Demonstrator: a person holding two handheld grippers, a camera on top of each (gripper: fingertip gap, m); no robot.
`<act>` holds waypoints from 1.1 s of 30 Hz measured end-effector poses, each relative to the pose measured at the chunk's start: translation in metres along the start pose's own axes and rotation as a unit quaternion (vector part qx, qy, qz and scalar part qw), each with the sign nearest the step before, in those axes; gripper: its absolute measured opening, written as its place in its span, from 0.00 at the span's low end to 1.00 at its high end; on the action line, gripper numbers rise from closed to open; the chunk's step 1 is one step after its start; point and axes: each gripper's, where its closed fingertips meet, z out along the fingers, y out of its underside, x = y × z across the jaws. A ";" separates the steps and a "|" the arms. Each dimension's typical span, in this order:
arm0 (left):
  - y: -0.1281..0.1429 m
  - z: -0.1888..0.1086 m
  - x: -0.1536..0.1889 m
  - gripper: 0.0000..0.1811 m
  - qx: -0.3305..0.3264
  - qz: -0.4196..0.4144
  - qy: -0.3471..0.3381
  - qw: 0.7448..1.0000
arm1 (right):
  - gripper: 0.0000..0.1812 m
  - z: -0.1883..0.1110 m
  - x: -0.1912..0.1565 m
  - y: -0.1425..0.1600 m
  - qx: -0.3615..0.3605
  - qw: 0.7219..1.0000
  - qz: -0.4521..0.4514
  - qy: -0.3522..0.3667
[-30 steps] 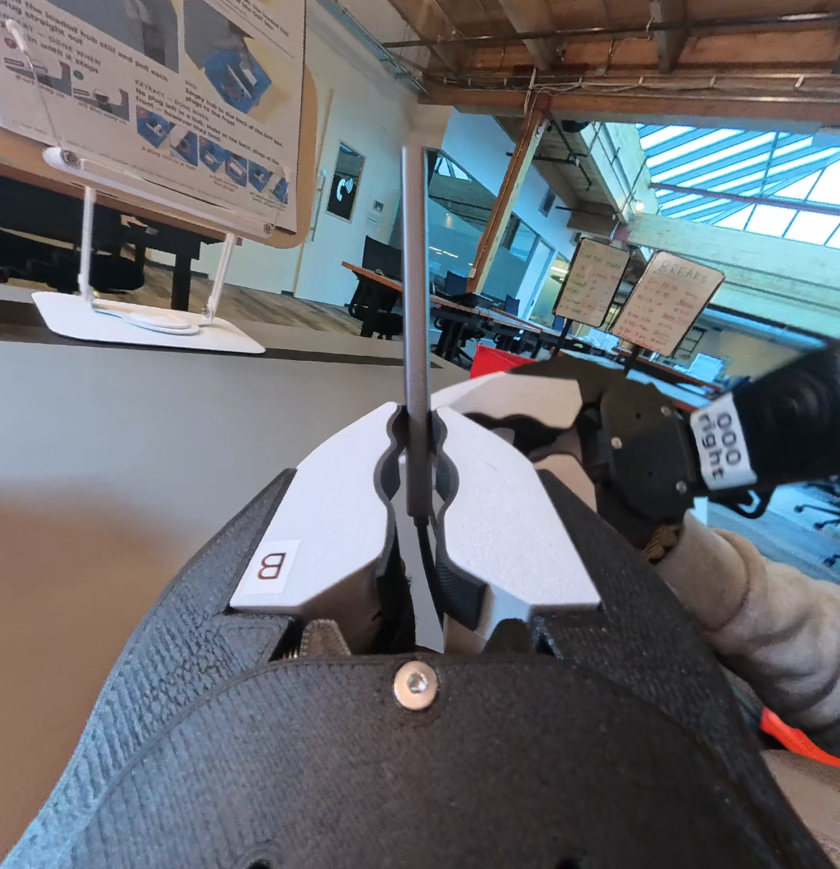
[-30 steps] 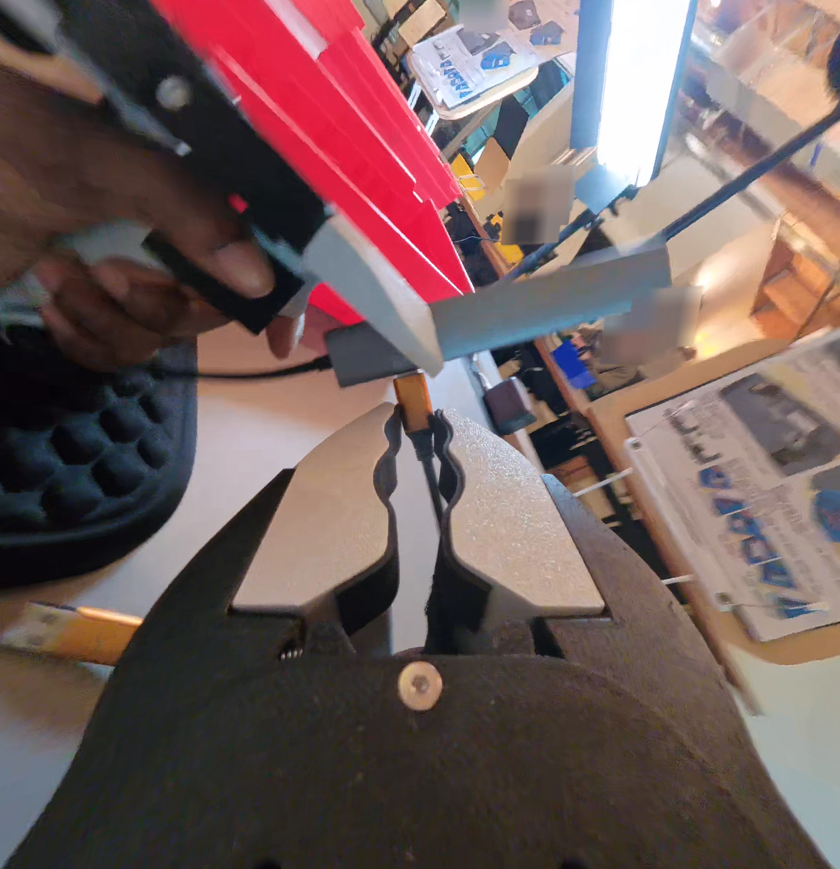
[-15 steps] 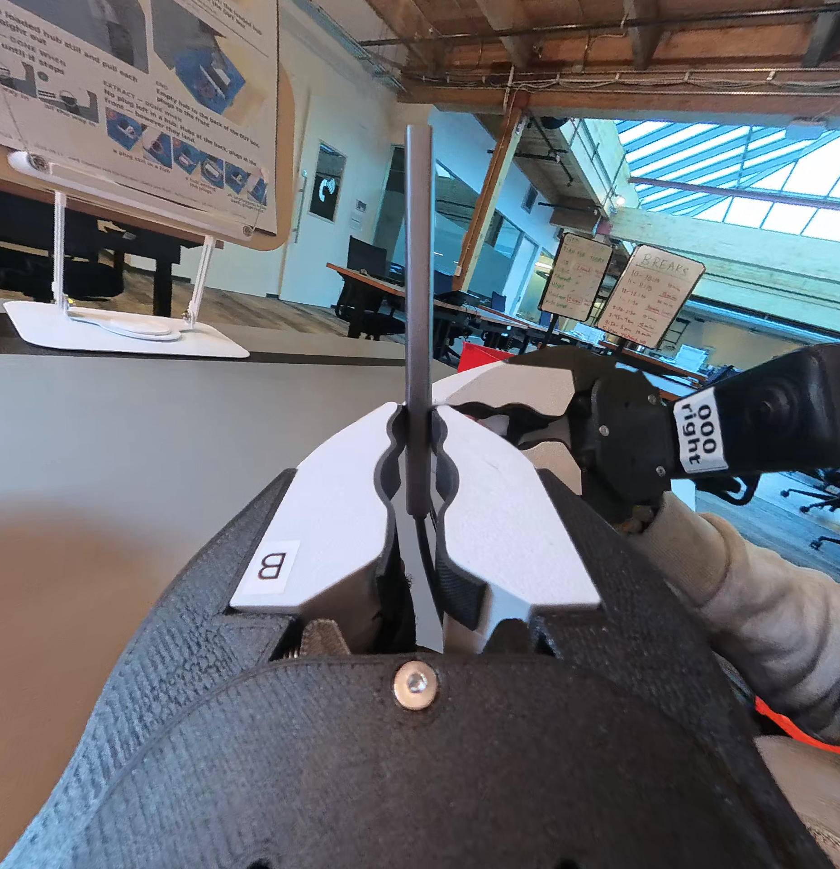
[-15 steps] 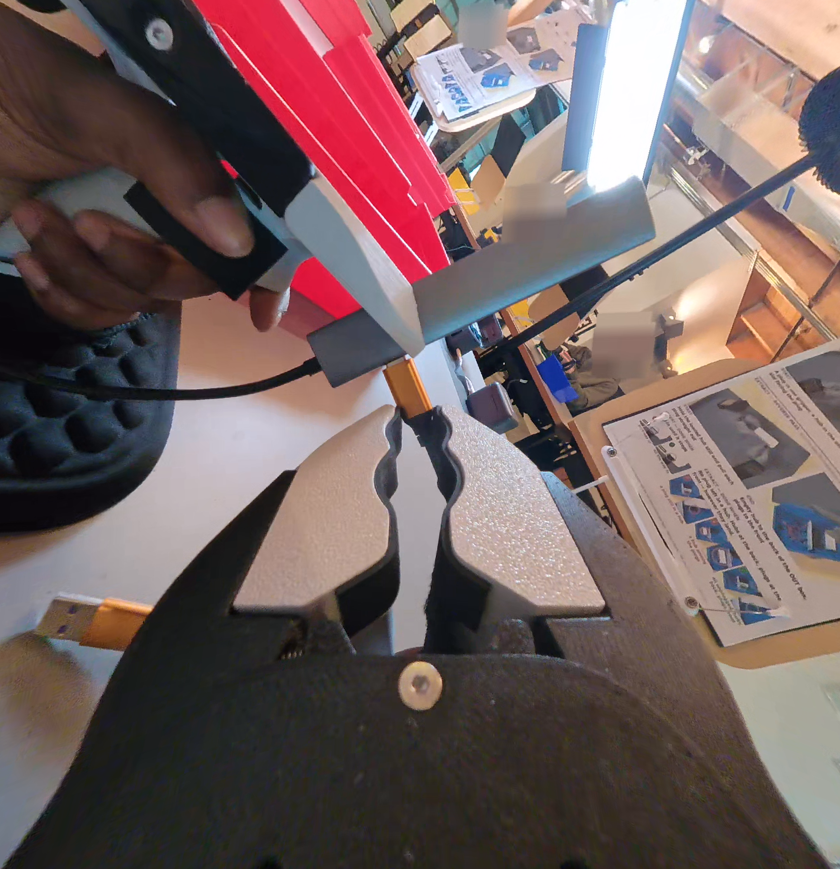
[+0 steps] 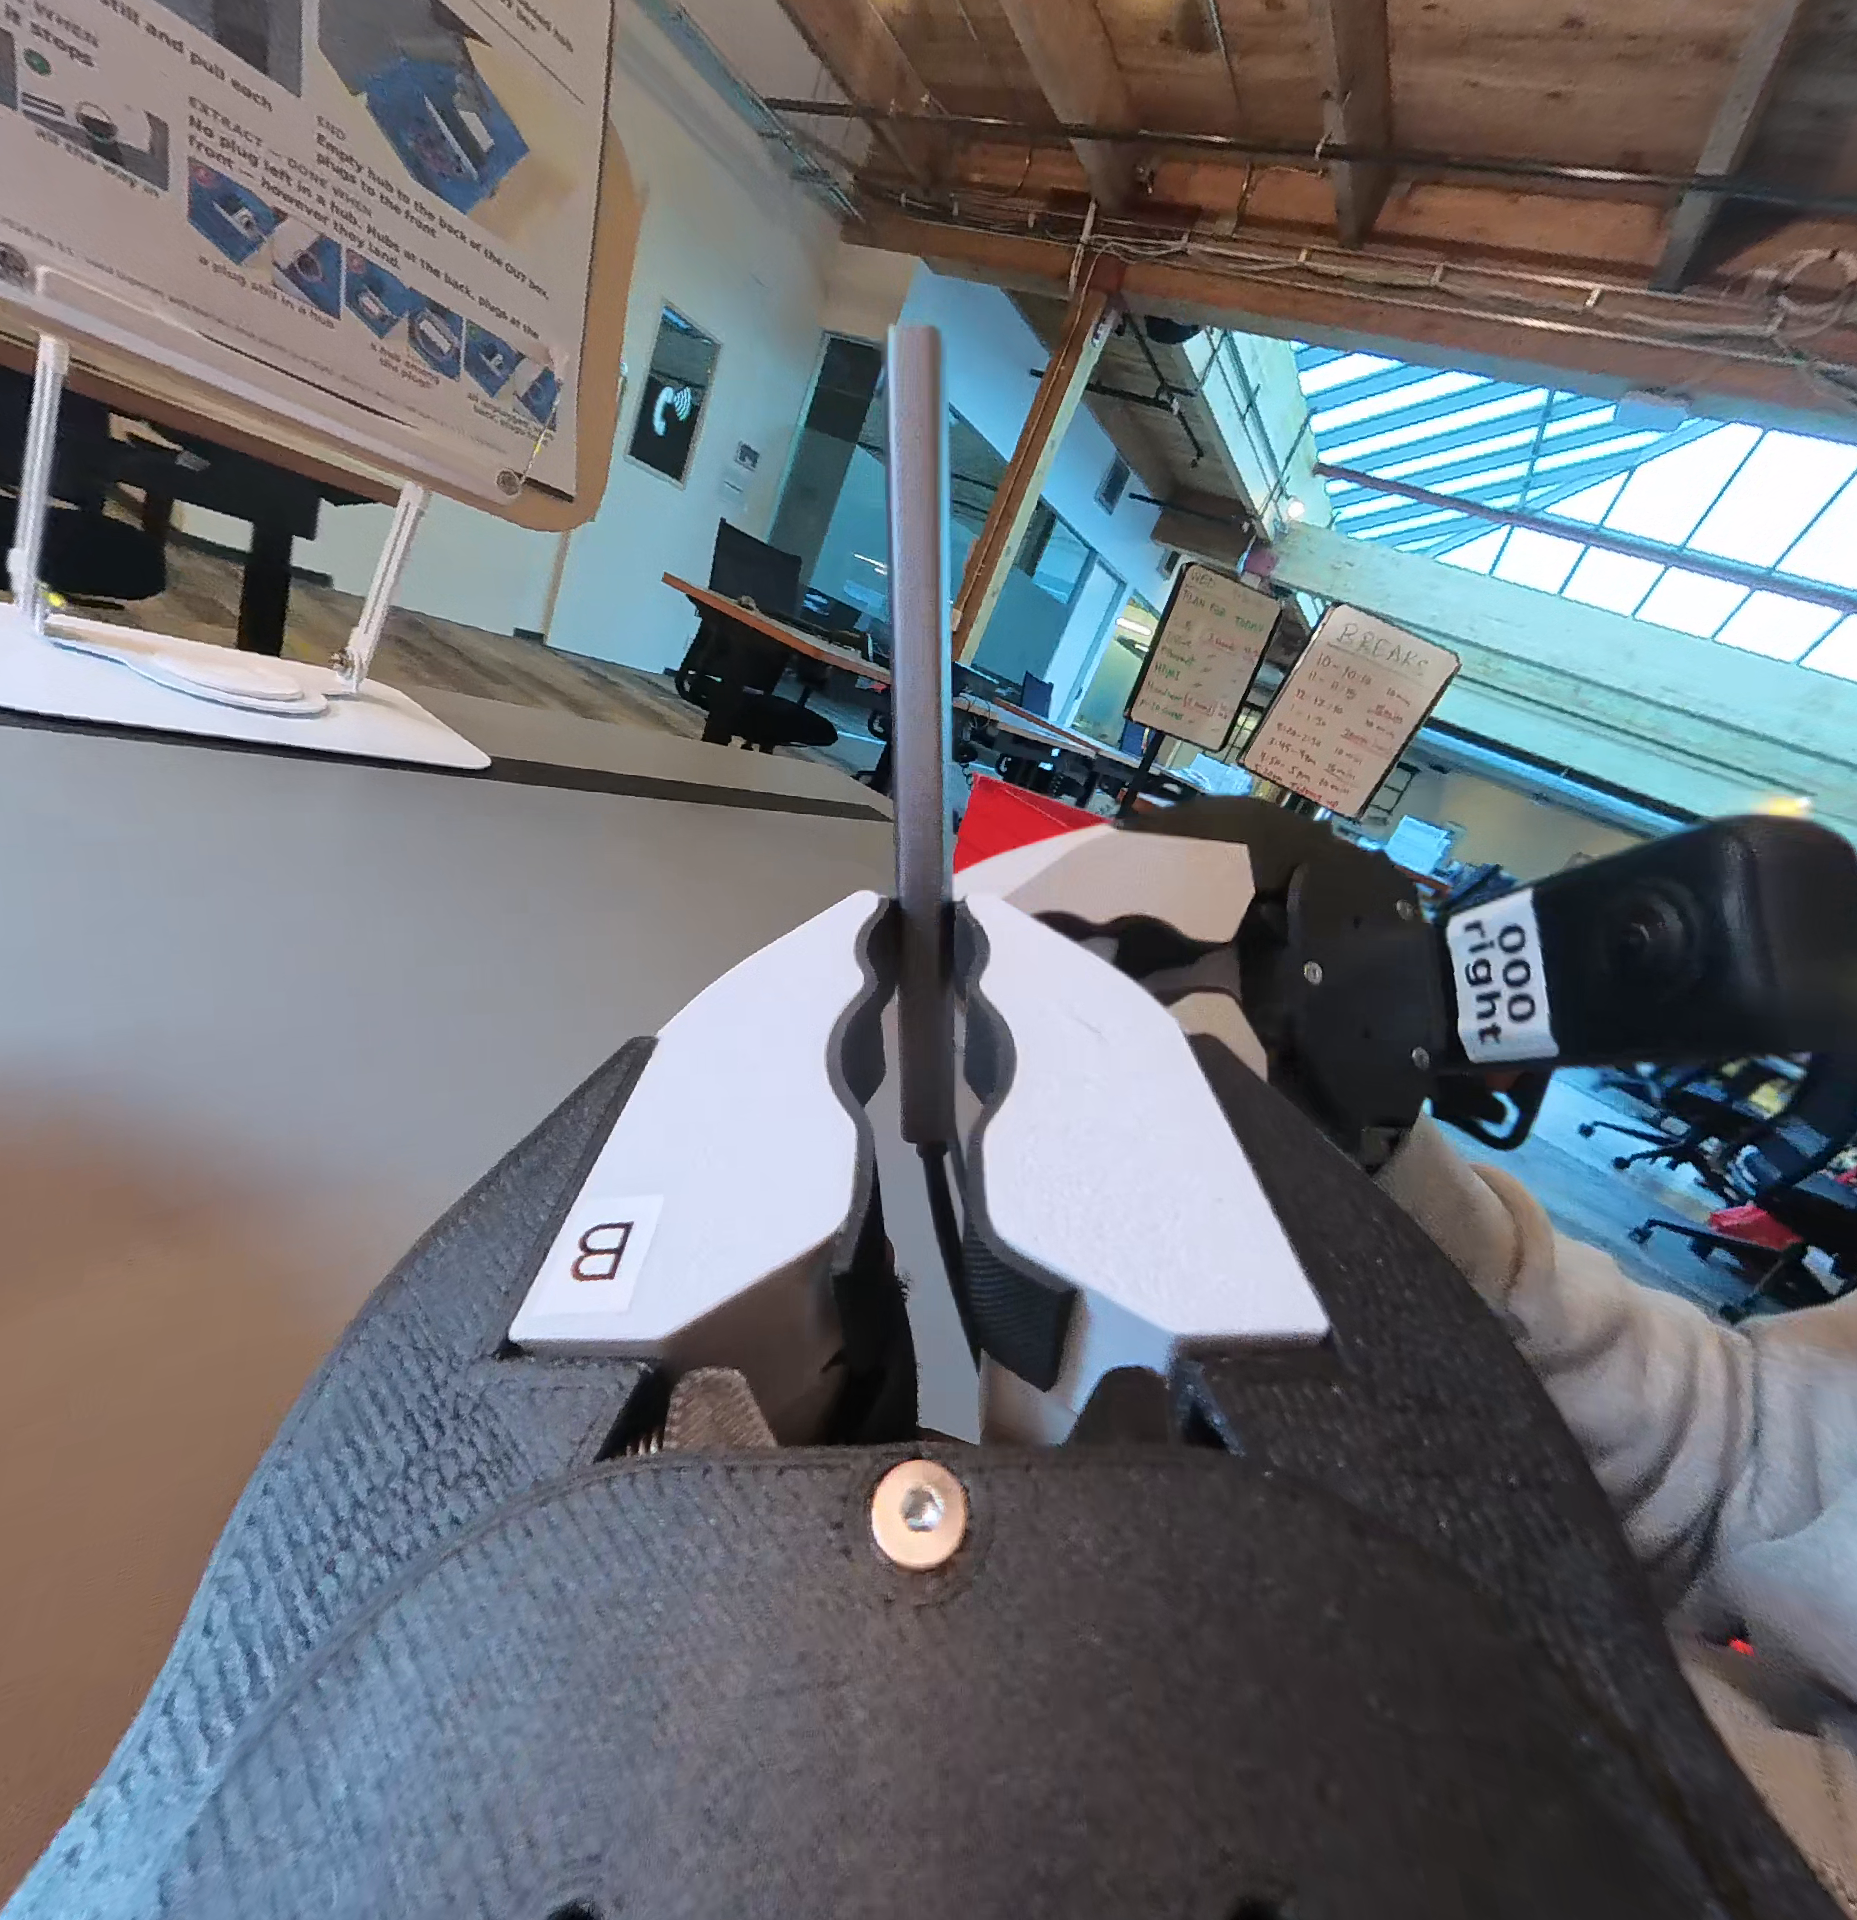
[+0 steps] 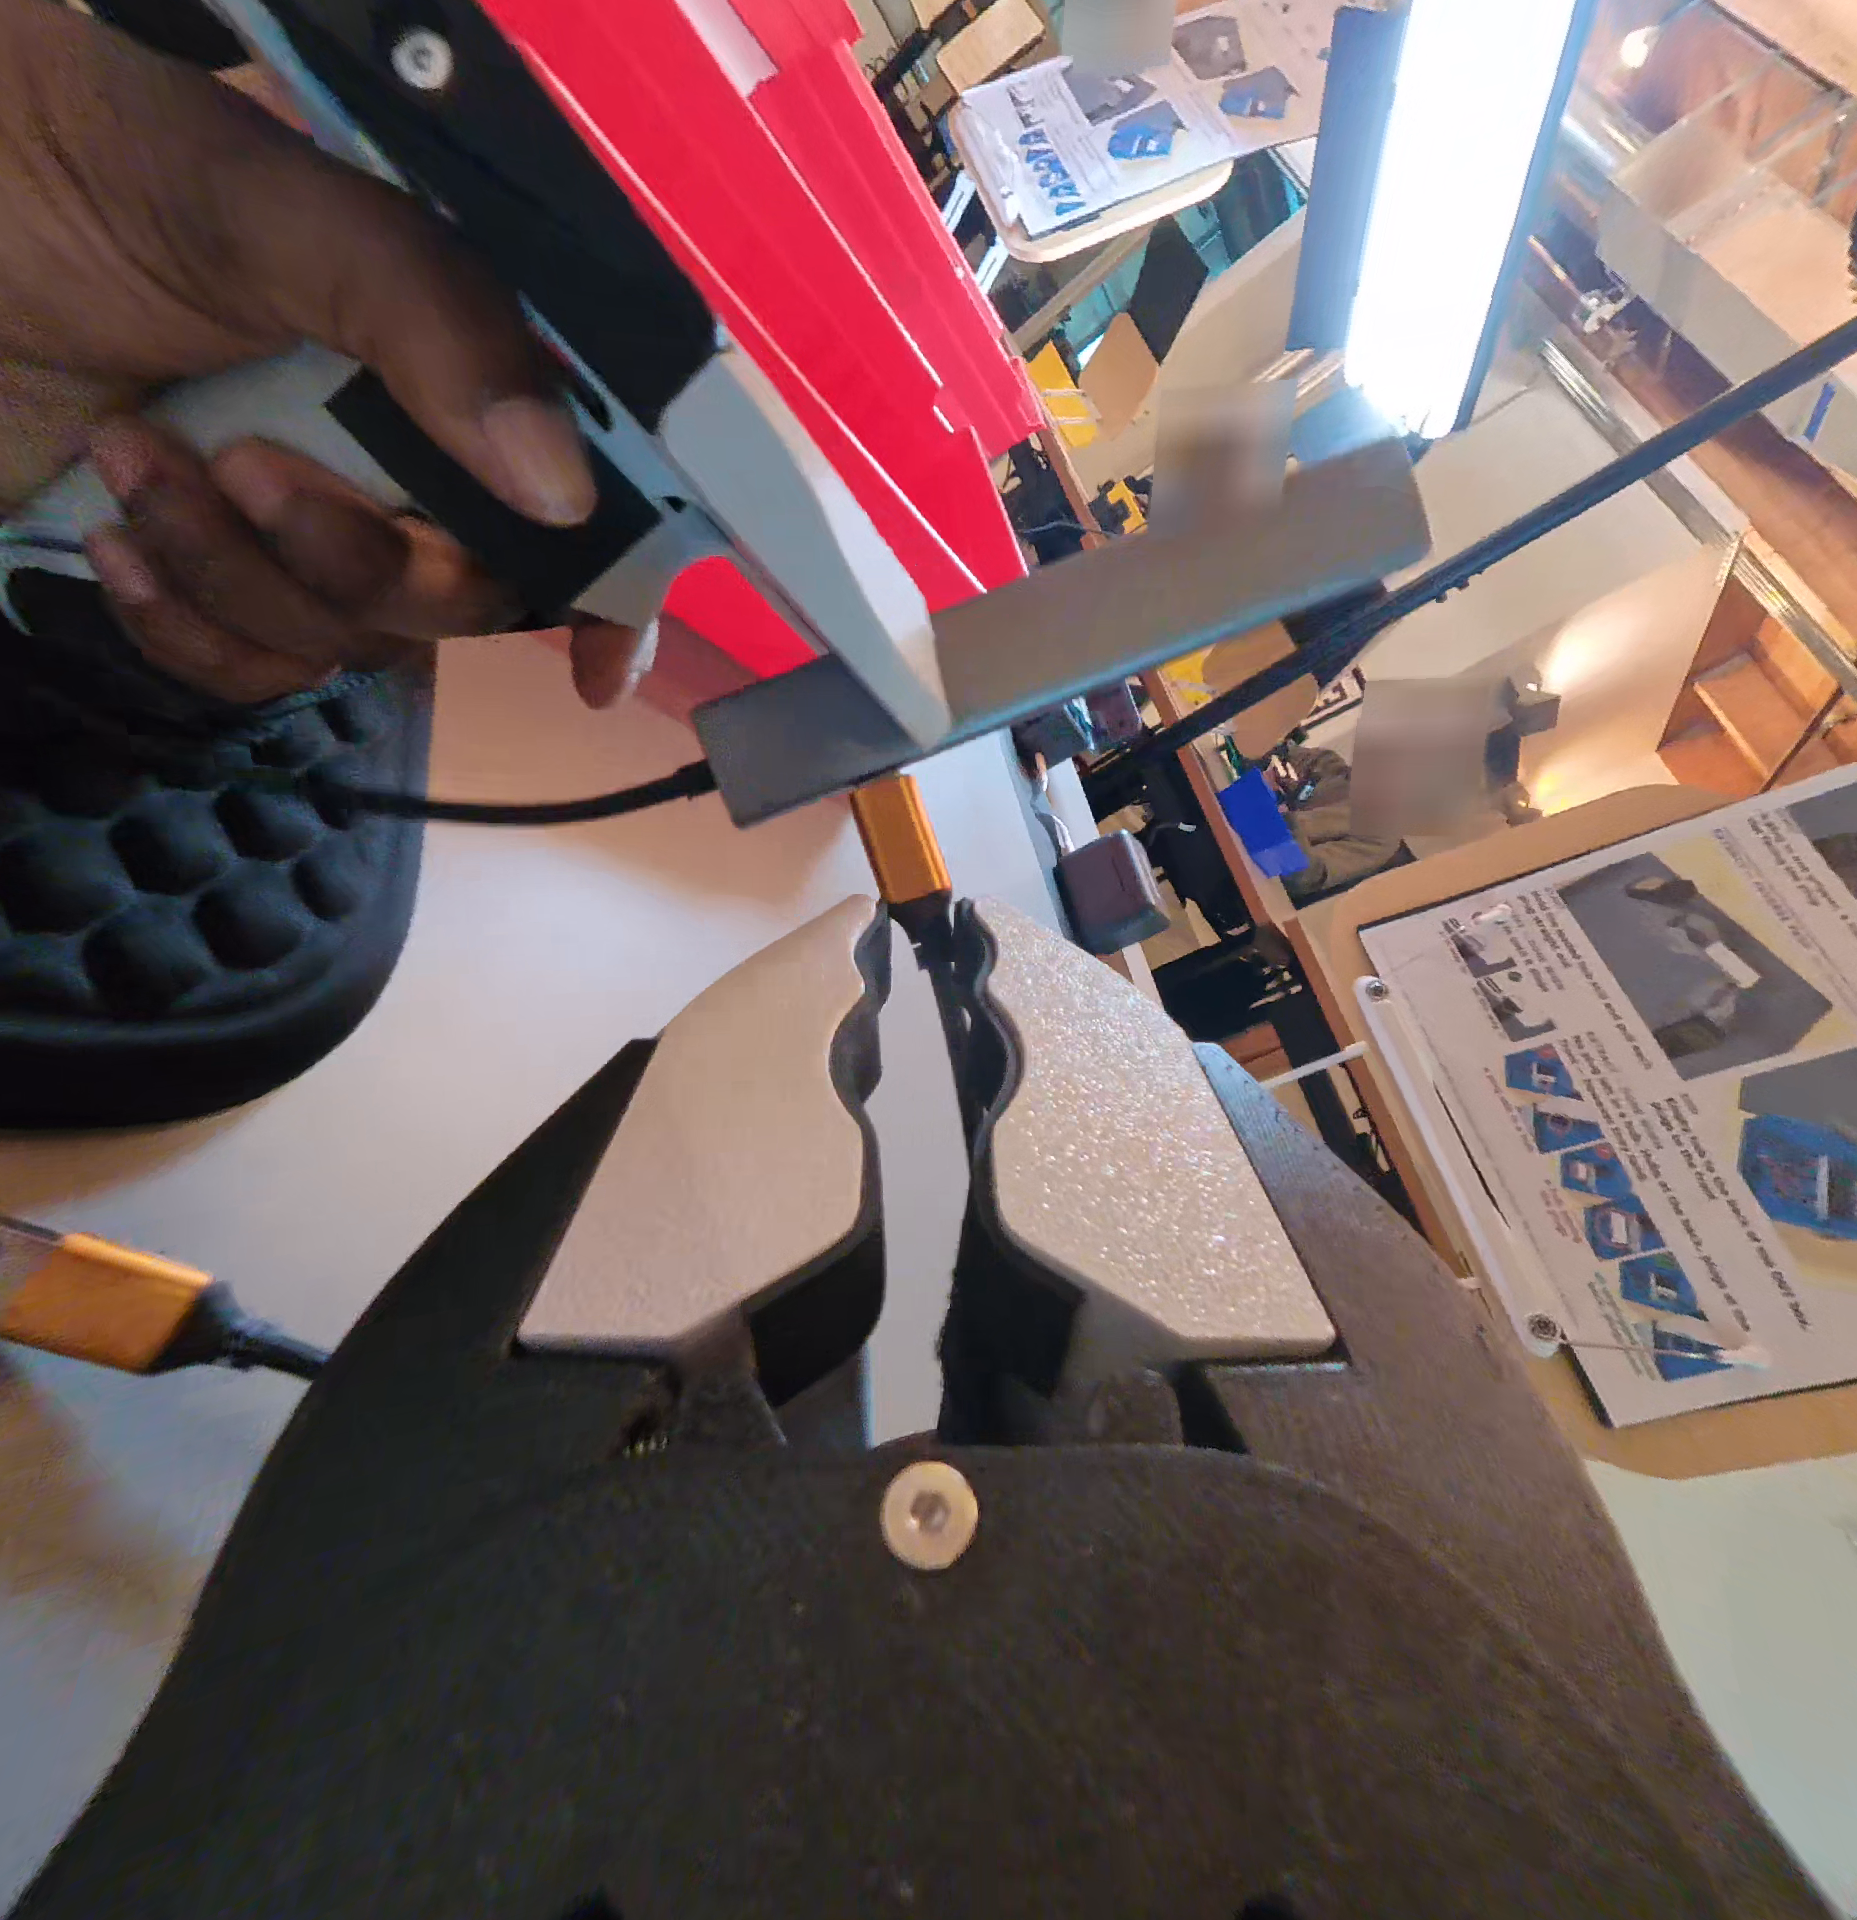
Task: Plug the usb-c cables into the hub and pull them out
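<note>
My left gripper (image 5: 919, 920) is shut on the grey hub (image 5: 916, 623), which stands edge-on above the fingertips, its black lead running back between the fingers. In the right wrist view the hub (image 6: 1163, 623) is a long grey bar held by the left gripper's finger (image 6: 820, 561) and a hand (image 6: 228, 416). My right gripper (image 6: 924, 920) is shut on the black cable just behind the orange usb-c plug (image 6: 901, 847). The plug's tip meets the hub's lower edge. The right gripper also shows in the left wrist view (image 5: 1132, 914), close beside the hub.
A second orange plug (image 6: 98, 1299) lies on the pale table (image 6: 550, 997) at the left. A black dimpled mat (image 6: 155, 904) lies beside the hand. A red bin (image 6: 799, 239) stands behind. An instruction board on a white stand (image 5: 280, 208) is at the table's far side. Left and right tips are no more than a few centimetres apart.
More of the orange plug now shows beyond my right fingertips, which sit farther back on its cable. The hub and left gripper have shifted slightly in view. Both stay shut.
</note>
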 end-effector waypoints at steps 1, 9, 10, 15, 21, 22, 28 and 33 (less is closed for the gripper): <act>0.000 0.000 0.001 0.05 -0.001 0.006 -0.001 1.000 | 0.07 0.000 0.002 0.001 0.001 1.000 0.003 0.003; 0.004 0.002 -0.001 0.05 -0.013 0.017 -0.018 1.000 | 0.04 0.003 0.005 0.014 -0.042 0.996 -0.075 0.033; 0.006 0.003 -0.002 0.05 -0.019 0.021 -0.022 0.999 | 0.04 0.004 0.005 0.016 -0.055 0.992 -0.105 0.045; 0.001 0.000 -0.005 0.05 -0.001 0.002 -0.019 1.000 | 0.04 0.007 -0.002 0.011 -0.045 0.993 -0.101 0.039; 0.004 0.001 -0.003 0.05 -0.011 -0.010 -0.003 1.000 | 0.07 0.004 -0.006 0.004 -0.006 0.999 -0.045 0.026; 0.004 0.001 -0.003 0.05 -0.012 -0.011 -0.002 1.000 | 0.09 0.004 -0.008 0.002 0.000 1.000 -0.025 0.013; 0.005 0.001 -0.002 0.05 -0.014 -0.006 -0.002 1.000 | 0.15 0.008 -0.010 0.007 -0.015 1.000 -0.010 0.008; 0.004 0.001 -0.003 0.05 -0.010 -0.011 -0.004 1.000 | 0.15 0.007 -0.003 0.006 -0.010 1.000 0.015 0.019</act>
